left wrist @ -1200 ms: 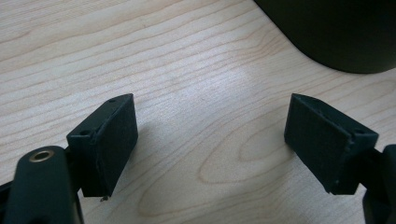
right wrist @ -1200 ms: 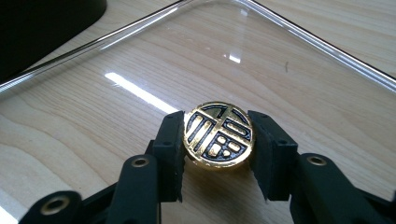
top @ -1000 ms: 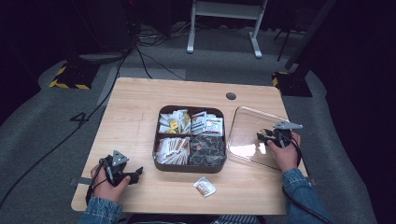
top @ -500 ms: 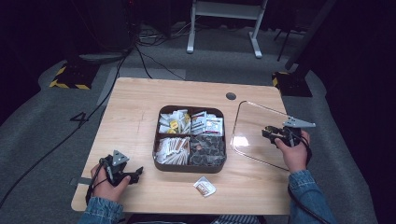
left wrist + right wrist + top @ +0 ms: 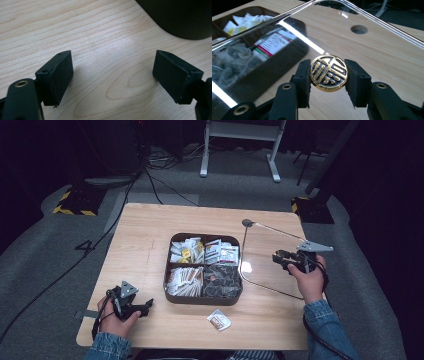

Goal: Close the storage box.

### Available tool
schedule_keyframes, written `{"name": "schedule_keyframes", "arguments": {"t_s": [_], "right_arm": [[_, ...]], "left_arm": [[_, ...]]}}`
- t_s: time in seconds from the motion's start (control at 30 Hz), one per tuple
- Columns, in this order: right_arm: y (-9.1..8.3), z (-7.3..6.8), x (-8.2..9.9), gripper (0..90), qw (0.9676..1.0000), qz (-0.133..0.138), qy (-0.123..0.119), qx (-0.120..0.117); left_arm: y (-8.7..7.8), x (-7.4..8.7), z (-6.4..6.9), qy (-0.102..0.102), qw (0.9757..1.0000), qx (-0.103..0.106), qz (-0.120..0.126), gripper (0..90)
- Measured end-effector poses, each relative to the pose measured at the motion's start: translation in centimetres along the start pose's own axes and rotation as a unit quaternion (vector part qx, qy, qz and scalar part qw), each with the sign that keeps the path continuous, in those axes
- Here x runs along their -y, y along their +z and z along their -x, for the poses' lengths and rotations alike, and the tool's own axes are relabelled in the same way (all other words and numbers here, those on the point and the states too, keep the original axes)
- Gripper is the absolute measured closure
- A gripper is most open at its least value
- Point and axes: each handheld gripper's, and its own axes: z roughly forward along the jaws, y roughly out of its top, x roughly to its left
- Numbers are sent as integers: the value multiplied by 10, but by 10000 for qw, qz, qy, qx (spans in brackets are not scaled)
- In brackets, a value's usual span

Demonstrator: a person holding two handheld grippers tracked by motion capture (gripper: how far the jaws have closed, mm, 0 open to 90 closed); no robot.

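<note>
Clear lid [image 5: 272, 260] with round gold-and-black knob [image 5: 328, 73], knob clamped between pads of right tool [image 5: 328, 76], lid tilted up off the bench [image 5: 145, 235], just right of dark compartment tray [image 5: 204, 298] of sachets. Left tool [image 5: 112, 75] near bench's front left corner, jaws wide, nothing between. One loose sachet [image 5: 219, 319] in front of tray

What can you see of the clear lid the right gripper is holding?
The lid is a clear, glassy-looking sheet with rounded corners and a round gold-and-black knob at its middle. The right gripper is shut on that knob, a finger pressing each side. The lid is tilted up on edge, right of the box of packets, its lower edge near the table. Light glints off it.
</note>
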Motion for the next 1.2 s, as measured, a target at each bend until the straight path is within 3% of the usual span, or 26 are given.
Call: {"name": "schedule_keyframes", "arguments": {"t_s": [0.27,0.5,0.77,0.97,1.2], "right_arm": [[33,-33,-32,588,9984,-274,-349,-344],[49,-54,-43,588,9976,-306,-316,-533],[65,-84,-62,587,9955,-238,-461,-794],[77,-103,-78,587,9929,-383,-695,-885],[88,-122,-85,587,9919,-461,-769,-901]], "left_arm": [[0,0,0,4,10000,5,2,174],[1,-1,-1,24,10000,40,14,173],[3,-3,-1,93,9999,72,-14,161],[3,-3,-1,94,9999,82,-16,162],[3,-3,-1,107,9999,102,-25,163]]}}
